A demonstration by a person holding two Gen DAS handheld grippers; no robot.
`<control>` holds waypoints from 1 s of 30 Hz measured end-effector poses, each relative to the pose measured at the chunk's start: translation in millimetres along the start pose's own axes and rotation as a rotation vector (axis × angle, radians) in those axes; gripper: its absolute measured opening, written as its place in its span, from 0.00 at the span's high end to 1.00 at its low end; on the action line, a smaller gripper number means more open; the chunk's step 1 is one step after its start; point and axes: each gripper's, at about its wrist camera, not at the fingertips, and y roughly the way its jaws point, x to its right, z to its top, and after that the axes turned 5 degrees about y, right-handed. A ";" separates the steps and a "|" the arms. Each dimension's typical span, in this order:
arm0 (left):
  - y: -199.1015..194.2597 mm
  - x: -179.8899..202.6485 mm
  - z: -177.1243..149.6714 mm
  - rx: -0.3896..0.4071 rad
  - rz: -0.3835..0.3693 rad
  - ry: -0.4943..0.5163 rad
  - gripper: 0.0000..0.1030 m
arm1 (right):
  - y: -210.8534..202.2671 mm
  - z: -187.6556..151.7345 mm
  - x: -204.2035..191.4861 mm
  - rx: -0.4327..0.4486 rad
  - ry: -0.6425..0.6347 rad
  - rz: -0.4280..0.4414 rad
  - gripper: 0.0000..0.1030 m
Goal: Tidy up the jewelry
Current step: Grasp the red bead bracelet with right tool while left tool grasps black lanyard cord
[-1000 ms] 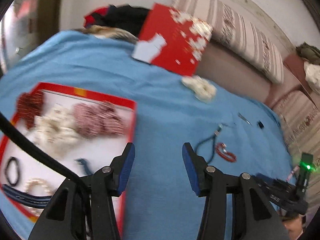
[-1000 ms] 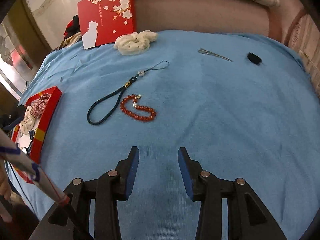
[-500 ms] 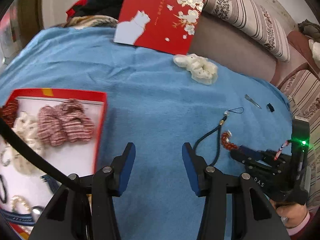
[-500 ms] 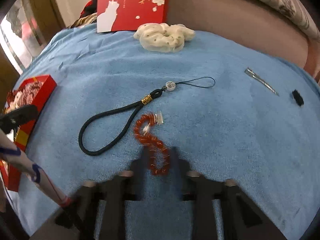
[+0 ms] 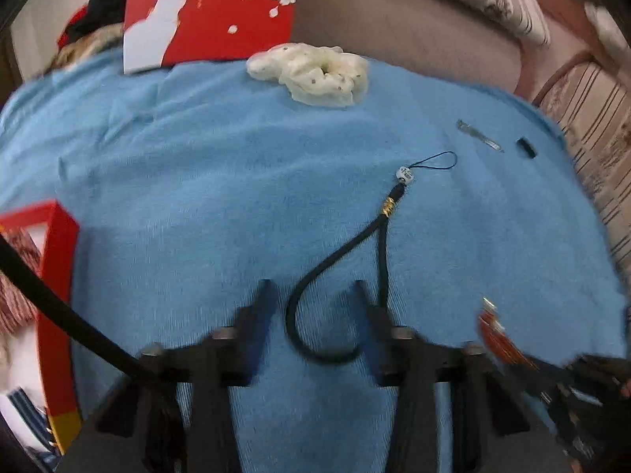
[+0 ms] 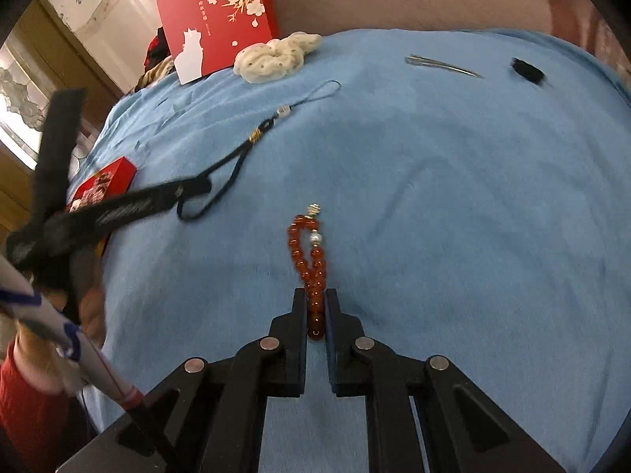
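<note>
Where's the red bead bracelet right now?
In the right wrist view, the red bead bracelet lies low centre on the blue cloth, its near end pinched in the right gripper, right of the black lanyard.

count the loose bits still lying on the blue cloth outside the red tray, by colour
black: 2, the cord strap and the small black piece
red: 1, the bead bracelet
cream: 1, the scrunchie
silver: 1, the hair clip
total: 5
</note>
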 end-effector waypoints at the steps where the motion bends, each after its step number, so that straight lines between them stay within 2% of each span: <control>1: 1.8 3.4 1.1 -0.026 -0.003 0.012 0.97 | -4.9 -5.6 2.7 0.001 0.006 0.004 0.91; 5: -12.8 12.5 -17.2 -0.076 -0.033 0.019 0.97 | -18.9 -19.8 11.5 0.009 0.040 0.029 0.91; 9: -43.4 14.5 -68.3 -0.112 -0.060 0.001 0.97 | -29.9 -34.7 16.3 0.009 0.062 0.056 0.91; 14: -78.7 8.6 -121.1 -0.079 -0.097 -0.042 0.97 | -33.4 -56.8 20.8 0.004 0.063 0.026 0.91; 17: -89.8 5.6 -129.4 -0.037 -0.090 -0.041 0.97 | -39.8 -65.6 25.8 0.015 0.079 0.011 0.88; 18: -92.6 4.3 -130.3 -0.025 -0.085 -0.042 0.97 | -43.2 -67.0 26.2 0.021 0.079 0.004 0.81; 19: -95.4 2.8 -131.1 -0.013 -0.084 -0.042 0.97 | -47.7 -68.7 26.3 0.030 0.077 -0.001 0.69; 21: -100.1 -1.0 -133.2 0.003 -0.090 -0.047 0.96 | -56.8 -70.2 24.7 0.055 0.065 -0.015 0.58; 27: -98.3 -11.0 -127.5 -0.007 -0.077 -0.068 0.92 | -57.6 -63.1 13.8 0.068 0.020 -0.049 0.58; 30: -88.2 -6.7 -115.7 -0.018 -0.064 -0.038 0.82 | -45.7 -60.9 4.1 0.058 -0.016 -0.069 0.58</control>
